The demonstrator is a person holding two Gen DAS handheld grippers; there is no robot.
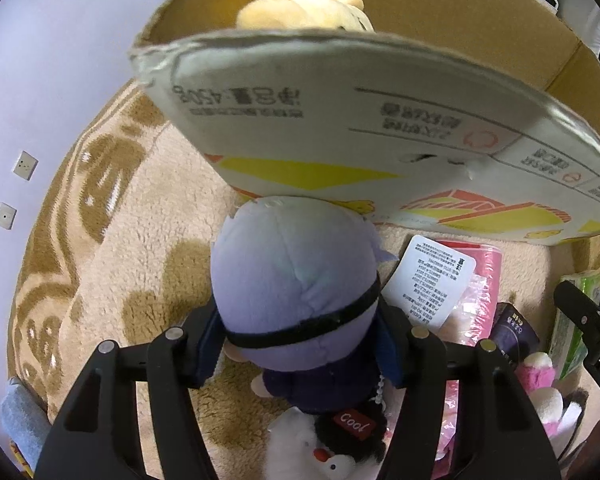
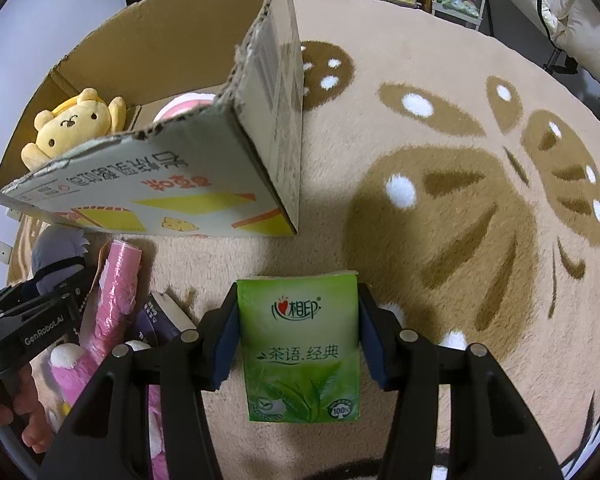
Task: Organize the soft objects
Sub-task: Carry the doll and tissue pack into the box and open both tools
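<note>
Left gripper (image 1: 300, 344): jaws partly closed, pads pressed on the lavender-haired doll (image 1: 296, 300), low centre of the frame.
Right gripper (image 2: 298, 344): jaws clamped on the green tissue pack (image 2: 300, 352), lower centre.
Box (image 2: 204, 184): upper left, already held the yellow plush (image 2: 74, 124) and something pink.
Left to do: both held items, plus the pink plush (image 2: 72, 368), pink roll (image 2: 116, 292) and penguin toy (image 1: 324, 448) on the rug (image 2: 460, 240).
Progress: I judged it early to midway.

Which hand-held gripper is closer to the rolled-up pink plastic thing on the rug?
Left. The left hand-held gripper, clamping a purple-headed plush doll, sits right beside the pink plastic roll. The right hand-held gripper, holding a green tissue pack, is farther off.
</note>
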